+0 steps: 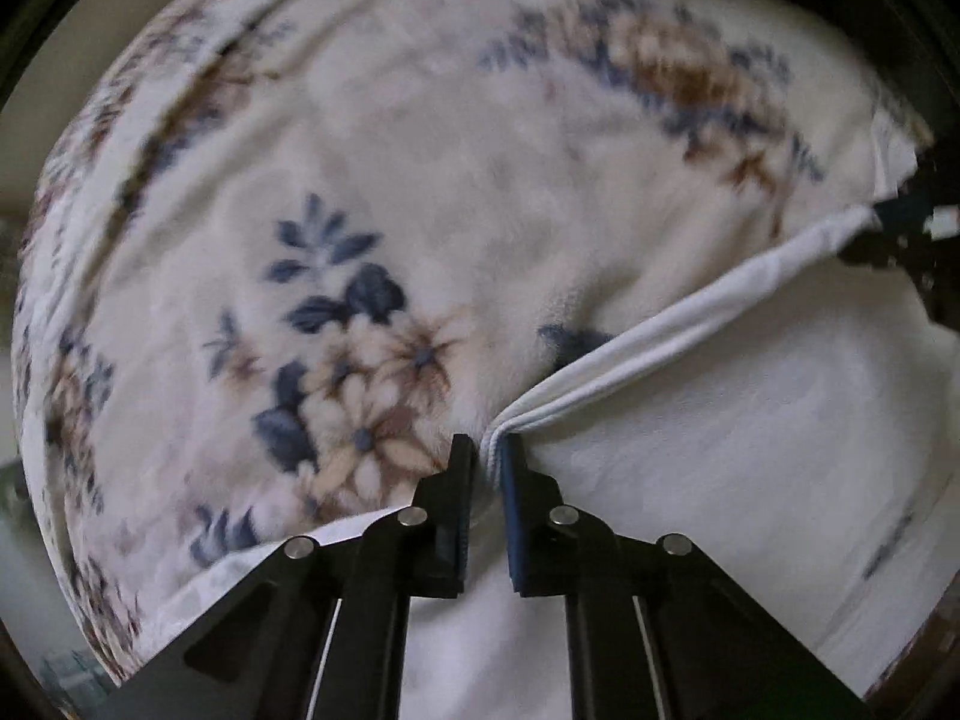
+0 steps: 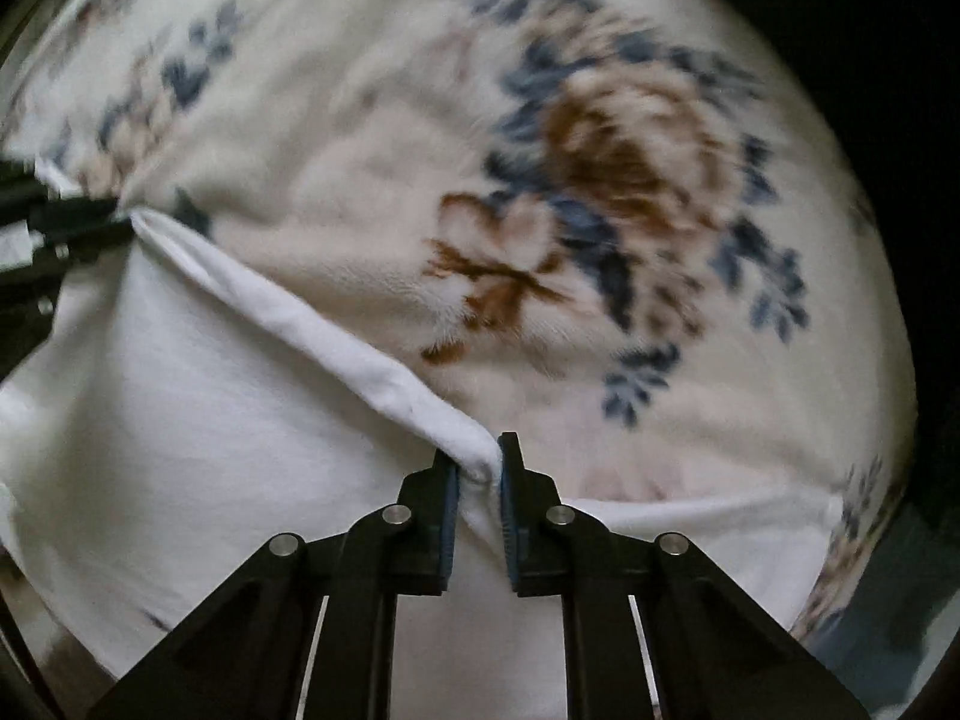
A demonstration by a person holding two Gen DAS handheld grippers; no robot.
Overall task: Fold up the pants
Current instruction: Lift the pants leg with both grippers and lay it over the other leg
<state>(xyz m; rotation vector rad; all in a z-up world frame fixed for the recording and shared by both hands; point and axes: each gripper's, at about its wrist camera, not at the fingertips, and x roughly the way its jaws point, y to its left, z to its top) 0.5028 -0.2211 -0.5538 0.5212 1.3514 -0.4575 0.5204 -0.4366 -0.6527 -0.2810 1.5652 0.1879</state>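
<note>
Fabric sits pinched between both pairs of pads, so I judge the step in hand to be the grasp that starts a fold. My left hand-held gripper points down and its jaws are closed almost fully on the layered white edge of the pants; several thin plies show right at the tips. My right hand-held gripper also points down and is clamped on a rounded bunch of the same edge, its jaws a little wider because the bunch is thicker.

Between the 2 grips that edge runs as a raised ridge, slightly slack rather than taut. On my side of the ridge the pants spread out white and fairly smooth beneath both tools. Beyond the tips lies the floral blanket that carries everything, cream with blue leaves and brown flowers, reaching to the far rim of each view.

Next, I think, both hands must lift together and keep level, so the edge travels over the rest of the garment without sagging. The thin left pinch seems the likelier one to slip.
</note>
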